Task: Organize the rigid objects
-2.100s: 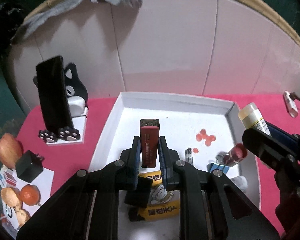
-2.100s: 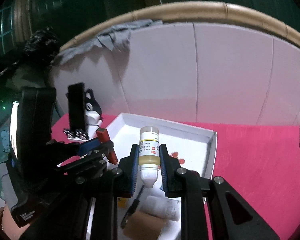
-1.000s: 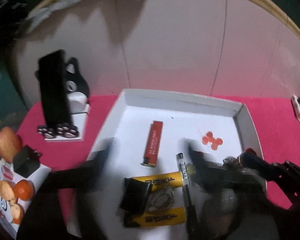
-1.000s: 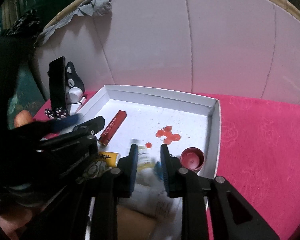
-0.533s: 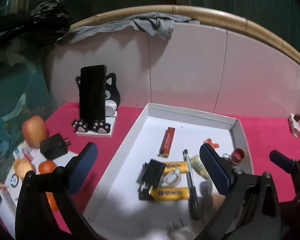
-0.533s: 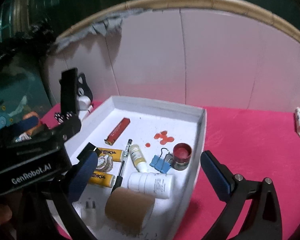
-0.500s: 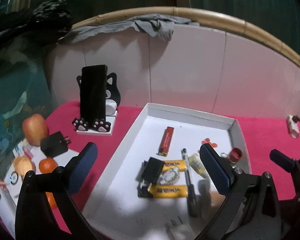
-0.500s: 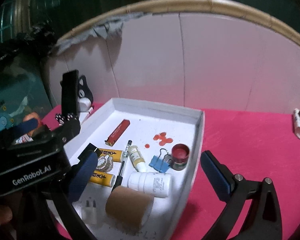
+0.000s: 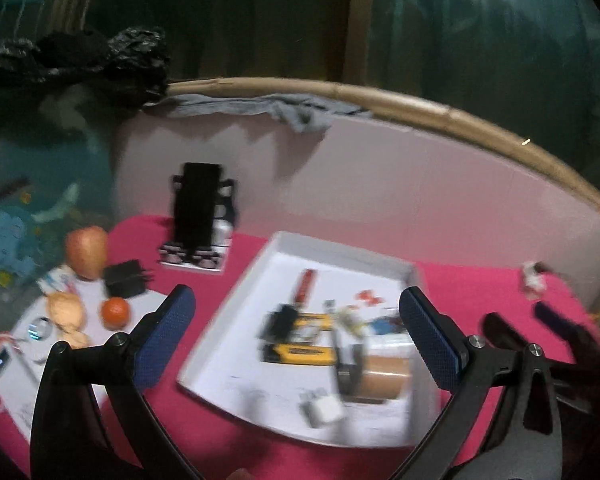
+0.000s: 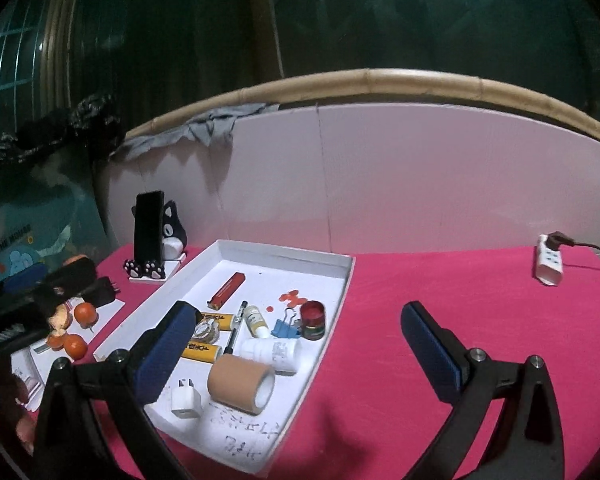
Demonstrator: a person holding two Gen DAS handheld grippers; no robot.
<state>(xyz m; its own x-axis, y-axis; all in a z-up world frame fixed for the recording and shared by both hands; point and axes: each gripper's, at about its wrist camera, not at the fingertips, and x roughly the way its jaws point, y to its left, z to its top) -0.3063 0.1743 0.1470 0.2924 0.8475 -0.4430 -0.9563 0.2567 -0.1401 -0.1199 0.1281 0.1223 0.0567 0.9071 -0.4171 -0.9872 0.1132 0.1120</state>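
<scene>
Flanking tray (image 10: 342, 280): phone stand (image 10: 150, 236), maybe fruit (image 10: 85, 312)

Teal poster (image 10: 16, 248): "THE MOUSE", dark letters.
White tray (image 10: 236, 446) floor: handwritten black scrawl near front edge, unreadable.
Yellow packs (image 10: 198, 352): black print, too small to read.
White bottle (image 10: 274, 354) label: fine print, illegible.

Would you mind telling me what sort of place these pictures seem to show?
Probably a home table used as a tidying spot: a pink tablecloth, a white tray of small household items, a phone on a cat-shaped stand, and fruit at the side.
</scene>
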